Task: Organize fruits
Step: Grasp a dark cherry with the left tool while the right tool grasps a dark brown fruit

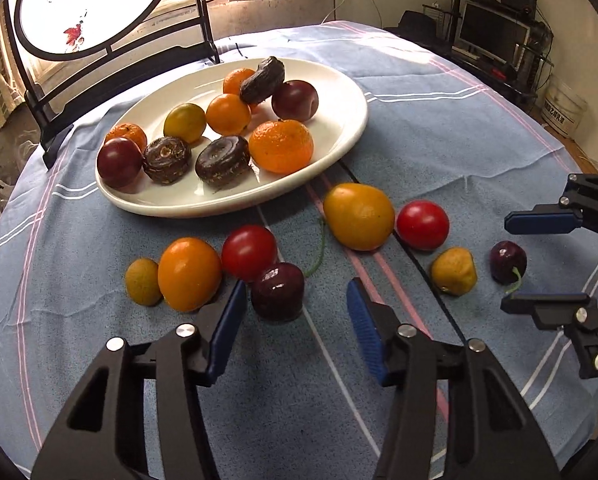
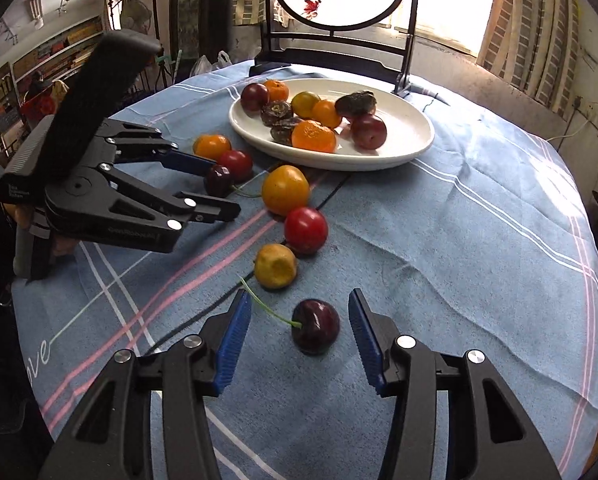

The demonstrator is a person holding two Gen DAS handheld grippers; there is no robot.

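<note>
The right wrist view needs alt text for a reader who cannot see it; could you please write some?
A pair of blue-padded tongs stands open around a dark cherry on a blue striped tablecloth, touching nothing. To the left, a second pair of tongs brackets another cherry beside loose fruit. Behind, a white plate holds more fruit.

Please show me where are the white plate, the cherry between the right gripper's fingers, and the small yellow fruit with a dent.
White plate (image 2: 415, 148): right wrist view, bare near rim.
Cherry (image 2: 317, 326): right wrist view, dark body.
Dented yellow fruit (image 2: 275, 266): right wrist view, hollow top.
</note>
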